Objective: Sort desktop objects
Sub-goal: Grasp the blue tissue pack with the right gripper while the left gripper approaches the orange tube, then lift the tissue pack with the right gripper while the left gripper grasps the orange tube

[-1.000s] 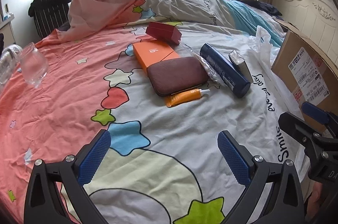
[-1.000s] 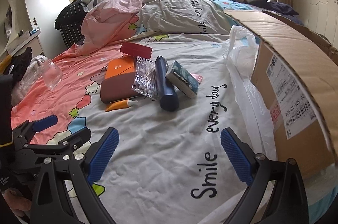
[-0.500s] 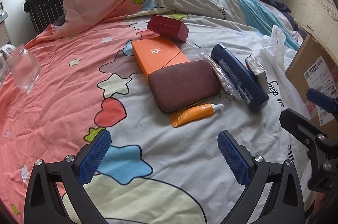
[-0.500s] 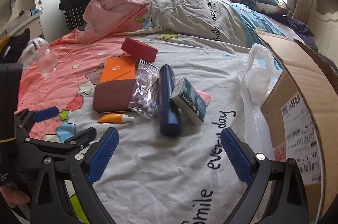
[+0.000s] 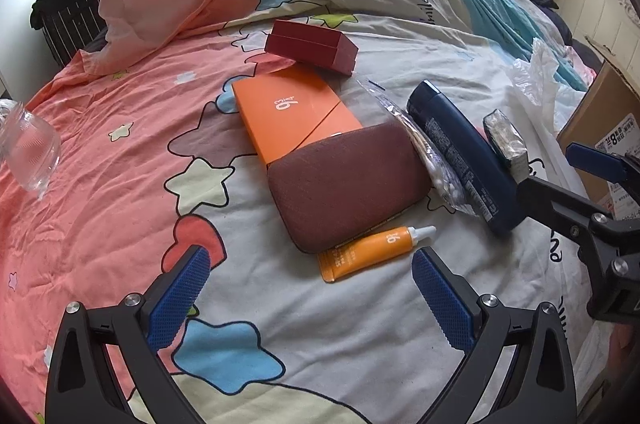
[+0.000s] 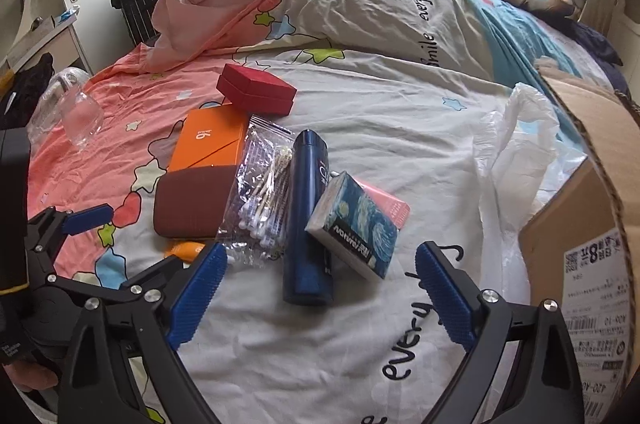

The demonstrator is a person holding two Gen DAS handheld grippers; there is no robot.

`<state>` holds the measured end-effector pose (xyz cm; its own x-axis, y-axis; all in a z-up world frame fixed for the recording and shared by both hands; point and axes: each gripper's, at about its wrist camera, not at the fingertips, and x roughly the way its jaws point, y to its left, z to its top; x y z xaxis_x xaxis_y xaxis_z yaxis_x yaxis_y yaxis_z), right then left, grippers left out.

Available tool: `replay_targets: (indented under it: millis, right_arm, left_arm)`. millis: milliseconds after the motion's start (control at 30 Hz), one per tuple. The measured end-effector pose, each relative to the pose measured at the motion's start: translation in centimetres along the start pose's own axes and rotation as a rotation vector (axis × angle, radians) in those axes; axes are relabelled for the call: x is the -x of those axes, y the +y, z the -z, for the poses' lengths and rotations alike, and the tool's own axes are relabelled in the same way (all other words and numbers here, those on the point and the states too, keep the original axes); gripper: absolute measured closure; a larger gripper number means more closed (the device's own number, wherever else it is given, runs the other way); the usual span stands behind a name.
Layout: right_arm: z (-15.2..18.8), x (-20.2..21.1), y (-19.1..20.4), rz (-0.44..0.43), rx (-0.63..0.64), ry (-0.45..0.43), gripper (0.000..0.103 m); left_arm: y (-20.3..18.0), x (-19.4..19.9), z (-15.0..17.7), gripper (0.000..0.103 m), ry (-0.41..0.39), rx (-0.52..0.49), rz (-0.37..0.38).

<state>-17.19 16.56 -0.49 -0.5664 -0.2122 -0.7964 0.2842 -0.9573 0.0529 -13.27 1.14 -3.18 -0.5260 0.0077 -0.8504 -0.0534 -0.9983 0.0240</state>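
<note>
Blue-padded left gripper point(image 5: 310, 288) hangs over a printed bedsheet point(image 5: 120, 151), jaws wide apart and holding nothing. Just beyond it lies one orange tube point(image 5: 372, 248), touching one maroon pouch point(image 5: 348, 183). Behind the pouch sit one orange box point(image 5: 292, 113) marked "9¾" and one red box point(image 5: 310, 45).

From the right wrist, the right gripper point(image 6: 320, 292) also gapes empty. Beside the pouch lie one bag of cotton swabs point(image 6: 260, 195), one dark blue bottle point(image 6: 308, 224) and one tissue pack point(image 6: 354, 226). Far right, a cardboard carton point(image 6: 592, 224); the sheet reads "Smile every day".
</note>
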Motion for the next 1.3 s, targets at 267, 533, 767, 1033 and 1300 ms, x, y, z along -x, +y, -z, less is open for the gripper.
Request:
replay_targets:
  millis: [267,533,767,1033,1300]
  right_arm:
    - [-1.2,-2.4,-0.5,-0.04,0.003,0.063,0.02]
    - [-1.4,-4.0,-1.7,-0.084,-0.048,0.138,0.02]
    - [-1.7,-5.4,-3.1,-0.089,-0.089,0.162,0.033]
    - [-1.5,-3.8,-2.8,-0.098,-0.077,0.128,0.057]
    - [-1.3,-1.8,-1.4,-0.055,-0.023,0.072,0.081]
  left_arm:
    - [-0.2,-0.8,-0.7,0.0,0.016,-0.014,-0.001]
    - [-0.4,-1.4,-1.3,0.0,0.027,-0.002,0.025]
    - [-0.5,-1.6,-1.8,0.0,0.031,0.014,0.034]
    - [-0.2,-1.8,-1.9,0.0,0.033,0.019,0.032]
    - [-0.1,-1.6,-1.9,0.0,0.023,0.014,0.028]
